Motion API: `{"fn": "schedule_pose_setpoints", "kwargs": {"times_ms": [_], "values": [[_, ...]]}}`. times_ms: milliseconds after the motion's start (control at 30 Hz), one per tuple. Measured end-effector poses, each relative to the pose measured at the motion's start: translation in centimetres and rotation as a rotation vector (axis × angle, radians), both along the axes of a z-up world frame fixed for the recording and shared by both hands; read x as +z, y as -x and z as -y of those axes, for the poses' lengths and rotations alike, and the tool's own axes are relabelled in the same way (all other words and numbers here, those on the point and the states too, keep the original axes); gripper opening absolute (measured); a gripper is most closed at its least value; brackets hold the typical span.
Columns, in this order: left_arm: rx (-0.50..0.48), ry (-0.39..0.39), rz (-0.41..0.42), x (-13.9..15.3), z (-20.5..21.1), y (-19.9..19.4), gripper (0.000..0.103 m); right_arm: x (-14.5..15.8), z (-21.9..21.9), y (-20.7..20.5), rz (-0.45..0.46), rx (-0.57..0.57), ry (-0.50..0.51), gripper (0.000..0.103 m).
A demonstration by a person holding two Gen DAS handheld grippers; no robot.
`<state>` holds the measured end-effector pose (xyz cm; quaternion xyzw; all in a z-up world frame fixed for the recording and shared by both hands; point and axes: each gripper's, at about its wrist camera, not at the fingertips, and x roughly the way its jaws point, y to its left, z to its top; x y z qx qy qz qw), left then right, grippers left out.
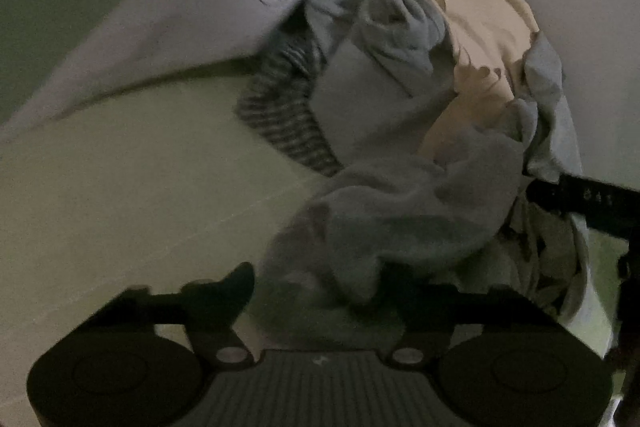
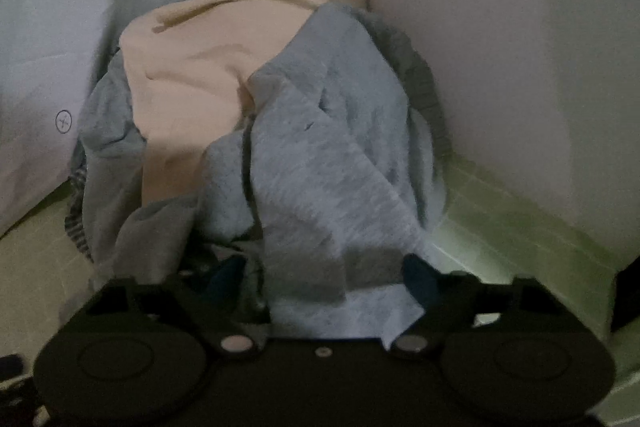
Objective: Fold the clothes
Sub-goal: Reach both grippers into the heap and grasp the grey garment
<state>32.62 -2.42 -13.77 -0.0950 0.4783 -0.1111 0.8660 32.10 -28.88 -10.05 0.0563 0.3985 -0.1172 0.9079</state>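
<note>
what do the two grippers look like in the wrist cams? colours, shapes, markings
Both are matte black with two round disc housings and two silver pivot bolts. The left gripper has a grey ribbed centre plate bearing a small white mark. The right gripper has a plain black centre with one small screw and teal finger pads. No cables or sleeves show.

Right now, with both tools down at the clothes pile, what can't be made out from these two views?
- Left tool, left wrist view: blur and dim light hide whether its fingers press the grey garment lying between them.
- Right tool, right wrist view: the grey garment drapes over the gap, hiding any contact.
- Striped garment: mostly buried under the pile.
- Beige garment: its lower part is covered, so what kind of garment it is stays unclear.
</note>
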Motion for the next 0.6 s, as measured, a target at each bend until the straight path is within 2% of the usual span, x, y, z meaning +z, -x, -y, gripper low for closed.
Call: {"fn": "schedule_pose_setpoints", "kwargs": {"times_ms": [33, 67, 100, 133, 200, 333, 600], "values": [[-0.003, 0.019, -0.012, -0.4, 0.3, -0.5, 0.044, -0.2, 0.2, -0.1, -0.004, 0.013, -0.014, 0.069], [-0.002, 0.033, -0.025, -0.8, 0.6, -0.7, 0.022, -0.3, 0.3, 0.1, -0.004, 0.028, -0.023, 0.065], [0.001, 0.043, -0.033, -1.0, 0.8, -0.9, 0.01, -0.3, 0.3, 0.4, -0.001, 0.043, -0.032, 0.049], [0.004, 0.042, -0.025, -1.0, 0.9, -0.7, 0.01, -0.4, 0.4, 0.7, 0.001, 0.059, -0.04, 0.034], [0.012, 0.036, -0.008, -1.0, 1.2, -0.2, 0.007, -0.2, 0.4, 1.5, 0.007, 0.075, -0.046, 0.025], [0.035, -0.007, 0.012, -0.2, 0.4, 2.4, 0.006, 0.1, 0.4, 3.0, 0.0, 0.102, -0.068, 0.02], [0.206, -0.018, -0.008, 2.1, -5.2, 11.1, 0.006, 0.7, -1.8, 9.1, -0.018, 0.202, -0.15, 0.015]]}}
